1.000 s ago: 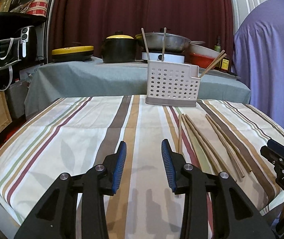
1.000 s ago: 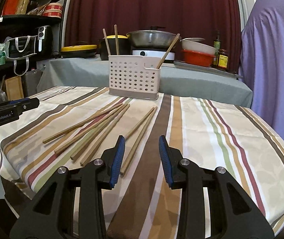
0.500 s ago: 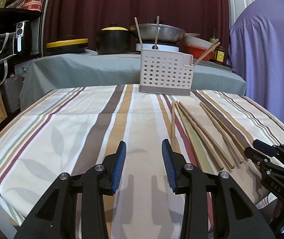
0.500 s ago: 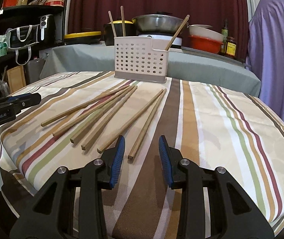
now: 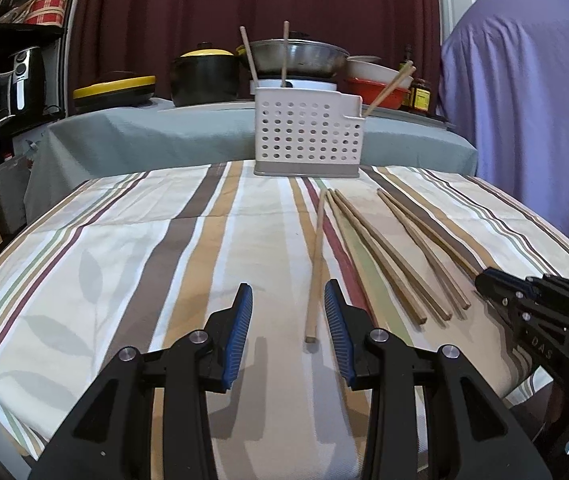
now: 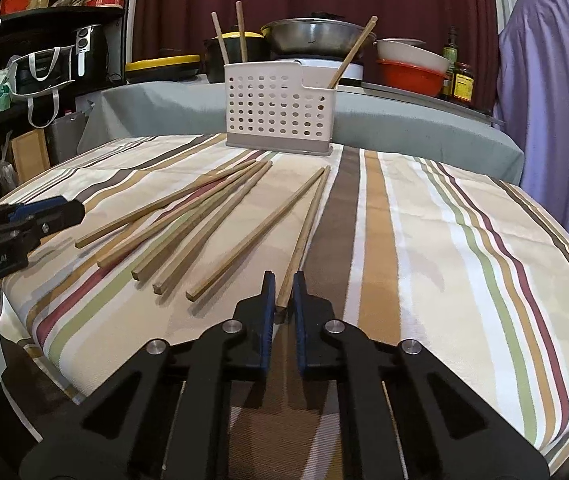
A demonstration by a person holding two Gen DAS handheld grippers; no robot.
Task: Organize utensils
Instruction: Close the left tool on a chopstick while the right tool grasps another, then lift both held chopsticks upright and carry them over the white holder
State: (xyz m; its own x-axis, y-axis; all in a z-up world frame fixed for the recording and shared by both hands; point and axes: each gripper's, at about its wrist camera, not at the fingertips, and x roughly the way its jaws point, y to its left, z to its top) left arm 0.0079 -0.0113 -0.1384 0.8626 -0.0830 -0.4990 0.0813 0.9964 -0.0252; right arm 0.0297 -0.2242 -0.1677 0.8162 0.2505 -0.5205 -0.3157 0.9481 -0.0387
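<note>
Dark red curtain [image 5: 172,20] across the back of the room, black shelf unit [image 6: 44,40] at the left with bags and boxes, something draped in purple cloth [image 5: 524,120] at the right. Behind the front desk, a second desk under a grey-green cover [image 5: 144,136] carries a black pot with yellow lid [image 5: 204,76], a steel wok [image 5: 296,56] on a white burner, stacked bowls and sauce bottles. The front desk [image 5: 104,260] has a striped cloth in brown, tan, maroon and green on cream.

A white perforated utensil holder [image 5: 308,136] stands upright at the far edge of the striped cloth, with three or four chopsticks leaning inside it; the exact number is hard to tell. Six loose wooden chopsticks [image 6: 204,216] lie flat on the cloth between the holder and the near edge, fanned out, some touching at the far ends.

The left hand-held gripper [image 5: 287,320] is spread, low over the cloth, with the near end of the leftmost chopstick [image 5: 316,272] between its blue pads, not touched. The right hand-held gripper [image 6: 283,300] has come together on the near end of the rightmost chopstick [image 6: 308,220], pinching it; that stick still lies on the cloth.
</note>
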